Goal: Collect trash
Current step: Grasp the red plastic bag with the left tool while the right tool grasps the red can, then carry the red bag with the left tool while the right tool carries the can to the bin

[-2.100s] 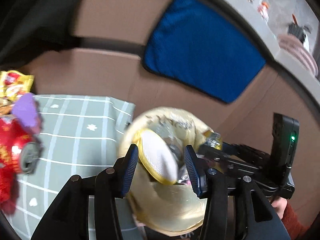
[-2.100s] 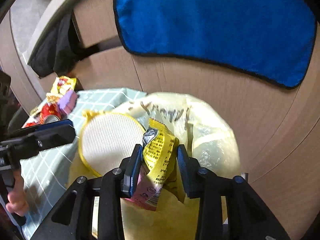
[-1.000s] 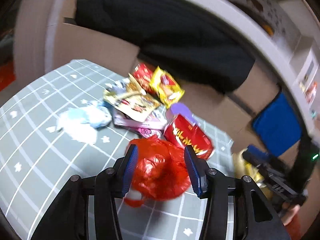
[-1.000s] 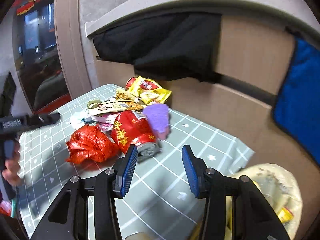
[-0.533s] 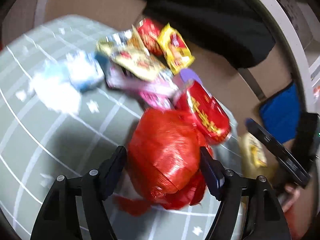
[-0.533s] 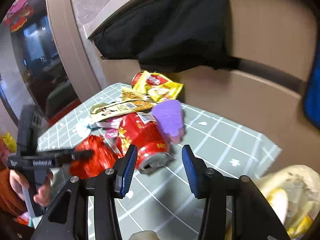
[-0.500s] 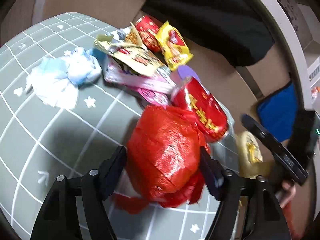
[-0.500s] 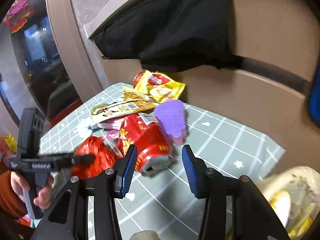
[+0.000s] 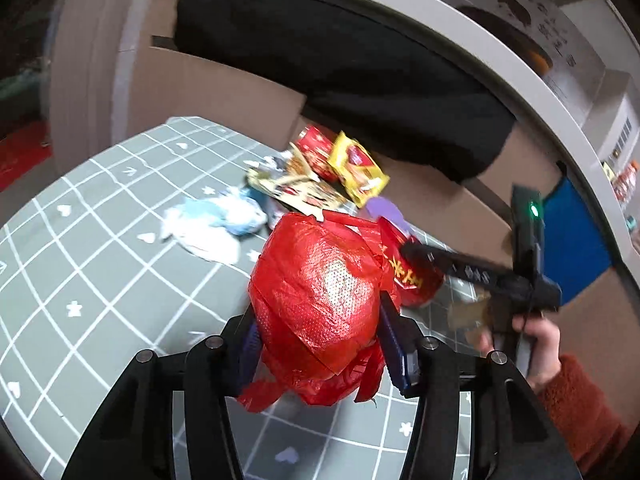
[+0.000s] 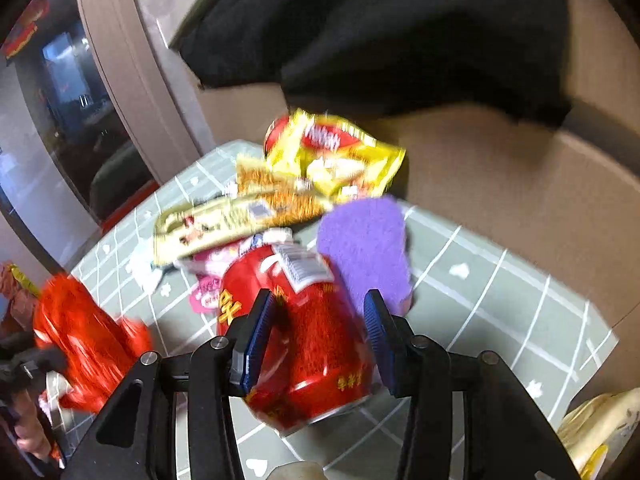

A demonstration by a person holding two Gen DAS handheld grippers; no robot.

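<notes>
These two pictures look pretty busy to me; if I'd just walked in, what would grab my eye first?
Probably the crumpled red plastic bag, filling the middle of the left view between the left gripper fingers. Next, the red can lying on its side on the green checked tablecloth, with the right gripper open around it. Behind both sits a jumble of wrappers, with a yellow snack packet on top and a purple sponge beside the can.

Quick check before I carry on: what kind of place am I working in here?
Probably a home living room: a low table under a grey-green grid-patterned tablecloth, a tan sofa-like backrest with a black garment draped over it, and a litter of snack trash such as a yellow crisp packet.
</notes>
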